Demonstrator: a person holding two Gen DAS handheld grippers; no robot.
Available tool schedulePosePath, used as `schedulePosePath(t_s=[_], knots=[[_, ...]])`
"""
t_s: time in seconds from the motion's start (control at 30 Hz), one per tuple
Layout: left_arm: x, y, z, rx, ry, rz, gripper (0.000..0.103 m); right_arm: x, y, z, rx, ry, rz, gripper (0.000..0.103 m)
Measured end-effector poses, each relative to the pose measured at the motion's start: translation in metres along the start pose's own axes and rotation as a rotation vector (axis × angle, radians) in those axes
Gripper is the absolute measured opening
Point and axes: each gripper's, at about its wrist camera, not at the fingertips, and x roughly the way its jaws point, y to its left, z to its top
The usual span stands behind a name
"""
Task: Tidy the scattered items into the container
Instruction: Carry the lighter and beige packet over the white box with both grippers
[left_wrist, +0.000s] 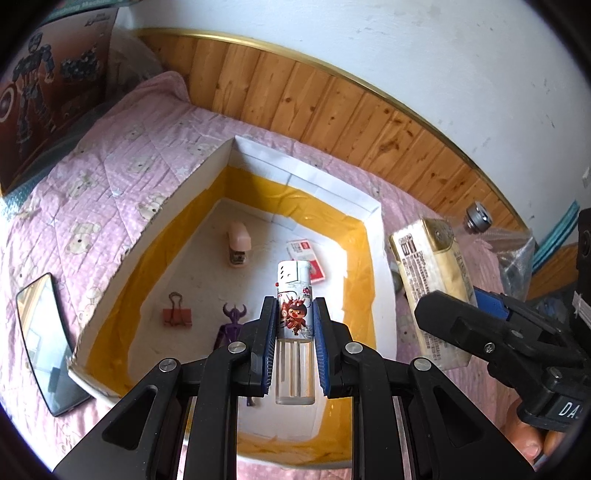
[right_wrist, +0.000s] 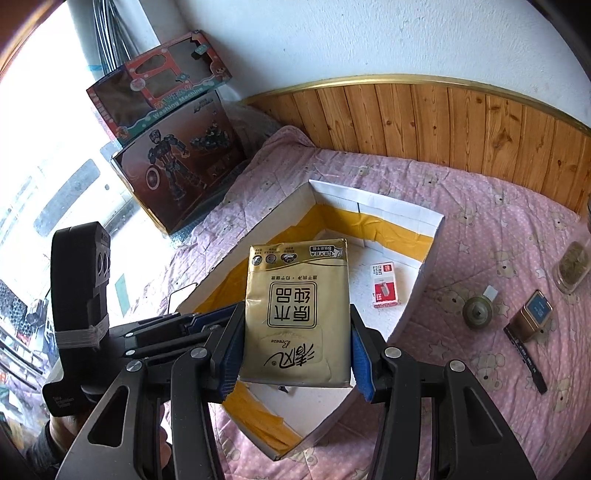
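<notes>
Left gripper (left_wrist: 295, 321): pinches a lighter (left_wrist: 294, 314) above the white box (left_wrist: 373, 221). Right gripper (right_wrist: 295, 343): clamps a gold tissue pack (right_wrist: 297, 314) over the box's near corner. Inside: stapler (left_wrist: 238, 245), binder clip (left_wrist: 177, 317), staple box (right_wrist: 384, 284).

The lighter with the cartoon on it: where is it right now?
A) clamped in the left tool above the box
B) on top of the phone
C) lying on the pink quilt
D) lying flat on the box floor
A: the lighter sits pinched between the left tool's blue pads, over the open box.

"Washing Machine" on toy box (right_wrist: 159, 92)
</notes>
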Motion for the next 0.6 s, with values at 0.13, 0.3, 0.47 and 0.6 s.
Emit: schedulePosePath(t_s=[0.13,0.3,0.47,0.6], knots=[[0.004,0.004,0.010,-0.005,0.003,0.003,0.019,0.008,-0.001,0.008,-0.004,0.019,-0.011,0.051],[0.013,0.011,0.017,-0.011,0.022,0.016,0.019,0.021,-0.003,0.018,0.003,0.046,-0.014,0.051],[0.023,0.015,0.022,-0.015,0.042,0.022,0.019,0.032,-0.006,0.026,0.018,0.069,-0.011,0.051],[0.029,0.018,0.027,-0.024,0.056,0.025,0.019,0.040,-0.006,0.034,0.013,0.083,-0.019,0.051]])
